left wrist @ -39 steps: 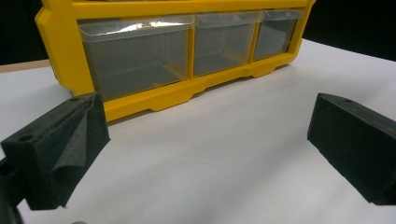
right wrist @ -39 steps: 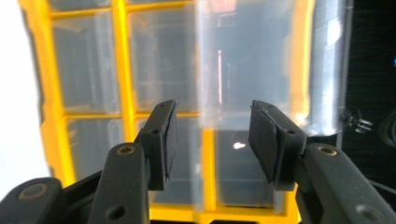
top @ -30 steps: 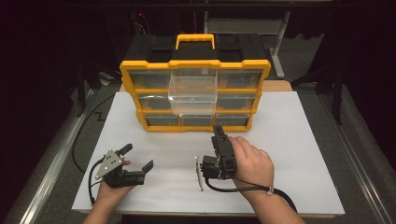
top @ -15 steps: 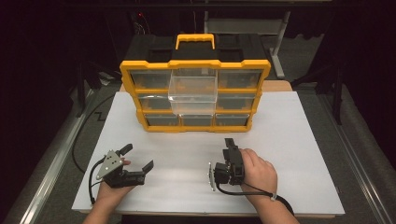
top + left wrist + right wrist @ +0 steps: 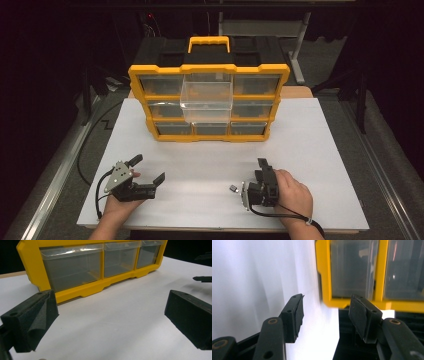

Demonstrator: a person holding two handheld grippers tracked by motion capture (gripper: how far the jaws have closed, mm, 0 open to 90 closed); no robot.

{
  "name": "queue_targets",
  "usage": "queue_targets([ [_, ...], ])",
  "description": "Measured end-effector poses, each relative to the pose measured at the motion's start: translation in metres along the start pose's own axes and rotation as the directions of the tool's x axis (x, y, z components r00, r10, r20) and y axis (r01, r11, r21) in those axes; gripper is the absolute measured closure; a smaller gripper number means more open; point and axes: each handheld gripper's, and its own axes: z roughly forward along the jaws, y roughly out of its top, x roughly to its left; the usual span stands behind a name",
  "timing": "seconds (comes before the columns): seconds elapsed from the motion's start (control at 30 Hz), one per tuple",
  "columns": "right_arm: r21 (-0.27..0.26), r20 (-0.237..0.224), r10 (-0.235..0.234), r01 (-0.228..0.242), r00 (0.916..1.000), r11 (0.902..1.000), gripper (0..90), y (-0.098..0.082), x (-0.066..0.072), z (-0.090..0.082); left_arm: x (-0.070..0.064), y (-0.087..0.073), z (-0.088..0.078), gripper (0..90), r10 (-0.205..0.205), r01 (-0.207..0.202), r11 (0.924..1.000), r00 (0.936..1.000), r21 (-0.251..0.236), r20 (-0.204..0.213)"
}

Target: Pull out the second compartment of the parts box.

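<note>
Right tool [image 5: 262, 170] jaws just opening, empty, near organizer [image 5: 209, 102]

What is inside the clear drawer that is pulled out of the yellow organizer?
The pulled-out clear drawer of the yellow organizer looks empty through its walls in the high view. Its rear part stays inside the case, so that end cannot be checked.

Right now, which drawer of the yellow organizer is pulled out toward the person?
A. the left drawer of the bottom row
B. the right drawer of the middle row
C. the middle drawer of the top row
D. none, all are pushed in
C: in the high view the clear drawer in the top row's middle slot juts forward from the yellow organizer, overhanging the row below, while the other drawers sit flush.
</note>
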Motion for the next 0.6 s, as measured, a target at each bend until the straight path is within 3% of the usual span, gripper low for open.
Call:
queue_targets([
  [0.17,0.001,0.013,-0.003,0.003,0.9999,1.0,41.4,-0.009,-0.005,0.001,0.001,0.0,0.002,0.2,-0.01,0.01,0.9999,0.9999,0.012,0.006],
  [0.2,0.014,0.007,0.013,-0.013,0.9999,0.9998,40.6,-0.01,-0.005,0.002,0.002,0.0,0.002,0.2,-0.01,0.01,0.9999,0.9999,0.012,0.006],
  [0.3,0.019,-0.023,-0.001,0.001,0.9997,0.9998,38.5,-0.011,-0.006,0.004,0.002,0.0,0.002,0.2,-0.018,0.018,0.9998,0.9998,0.005,0.004],
  [0.6,0.013,-0.052,-0.033,0.034,0.9981,0.9994,30.1,-0.013,-0.006,0.004,0.004,0.0,0.0,0.2,-0.024,0.024,0.9997,0.9997,0.001,0.001],
])
